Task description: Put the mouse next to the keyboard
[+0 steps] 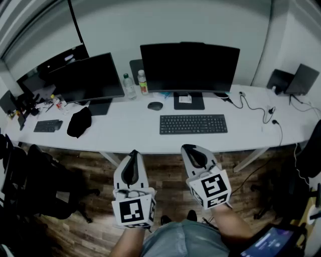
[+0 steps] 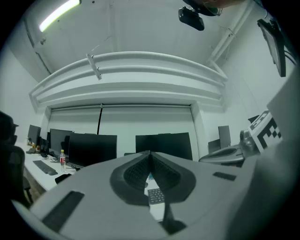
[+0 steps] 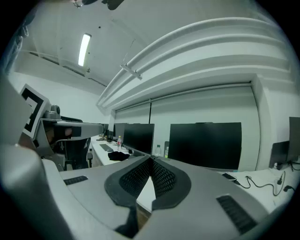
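One long white desk (image 1: 135, 139) carries three dark monitors (image 1: 189, 67): two large ones along its back edge and a third angled at the far left end. There are two keyboards. A full-size black keyboard (image 1: 193, 124) lies mid-desk before the larger monitor, and a small keyboard (image 1: 48, 126) sits near the left end. One mouse (image 1: 155, 106) rests on the desk just beyond the black keyboard's far left corner, near it but not touching, beside the monitor's foot. Two plastic bottles (image 1: 129, 87) stand between the big monitors by the back edge, and their labels are too small to read. A black cloth (image 1: 79, 122) lies between the two keyboards, and cables (image 1: 256, 108) trail toward the right end.

Both tongs hang off the desk's front edge, above a wood floor (image 1: 165, 163). The left gripper (image 1: 134, 152) has its jaws pressed together with nothing between them. The right gripper (image 1: 187, 147) is likewise closed and empty. Each bears one cube of square markers, with no legible writing.

Only the head view shows the mouse. Each gripper view shows one ceiling light strip (image 2: 58, 14) and the other gripper at its edge. The left gripper view also glimpses the black keyboard through the gap under its pads.
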{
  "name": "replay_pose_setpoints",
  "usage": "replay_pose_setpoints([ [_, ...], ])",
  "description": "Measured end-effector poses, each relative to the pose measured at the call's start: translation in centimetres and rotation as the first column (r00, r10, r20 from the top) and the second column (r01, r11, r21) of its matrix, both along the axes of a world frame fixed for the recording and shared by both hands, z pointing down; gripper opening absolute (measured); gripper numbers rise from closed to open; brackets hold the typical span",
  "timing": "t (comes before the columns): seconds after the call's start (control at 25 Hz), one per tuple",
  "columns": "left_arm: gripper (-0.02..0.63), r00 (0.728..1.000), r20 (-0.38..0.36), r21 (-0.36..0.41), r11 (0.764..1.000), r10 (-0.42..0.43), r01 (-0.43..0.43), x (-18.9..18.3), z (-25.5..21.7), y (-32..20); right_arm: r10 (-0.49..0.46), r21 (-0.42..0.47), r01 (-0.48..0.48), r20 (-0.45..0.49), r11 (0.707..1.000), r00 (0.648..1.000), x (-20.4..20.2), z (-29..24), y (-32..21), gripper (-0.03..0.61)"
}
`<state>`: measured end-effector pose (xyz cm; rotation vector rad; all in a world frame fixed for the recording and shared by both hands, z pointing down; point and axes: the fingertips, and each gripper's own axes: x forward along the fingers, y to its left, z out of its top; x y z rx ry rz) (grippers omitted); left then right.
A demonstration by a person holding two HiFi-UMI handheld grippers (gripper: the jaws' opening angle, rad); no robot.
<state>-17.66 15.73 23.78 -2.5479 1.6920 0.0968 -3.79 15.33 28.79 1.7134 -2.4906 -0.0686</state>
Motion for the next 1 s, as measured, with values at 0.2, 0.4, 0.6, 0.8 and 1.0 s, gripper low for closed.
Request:
replay_pose_setpoints([
  [0.2, 0.005, 1.0, -0.002, 0.0, 1.0, 0.002, -0.002, -0.5, 0.0, 0.0, 0.0, -0.001, 0.0, 0.002, 1.0, 1.0, -0.5, 0.0, 0.0, 0.014],
  [0.4, 0.005, 1.0, -0.005, 0.006, 1.0, 0.016, -0.016, -1.4, 0.0, -0.3, 0.012, 0.012, -0.013, 0.007, 1.0, 1.0, -1.6, -0.1, -0.3, 0.014],
  [0.6, 0.005, 1.0, -0.003, -0.001, 1.0, 0.031, -0.031, -3.0, 0.7, -0.8, -0.022, 0.024, 0.021, 0.045, 0.999, 0.999, -3.8, -0.2, -0.9, 0.249],
  [0.8, 0.005, 0.999, -0.009, -0.008, 0.999, 0.05, -0.05, -4.5, 1.3, -1.4, 0.005, 0.015, -0.006, 0.025, 1.0, 1.0, -4.9, 0.1, -1.3, 0.249],
  [1.0, 0.005, 0.998, -0.014, -0.022, 0.997, 0.069, -0.069, -5.1, 2.1, -2.1, 0.012, 0.006, -0.012, 0.003, 1.0, 1.0, -5.7, 0.8, -1.9, 0.238],
])
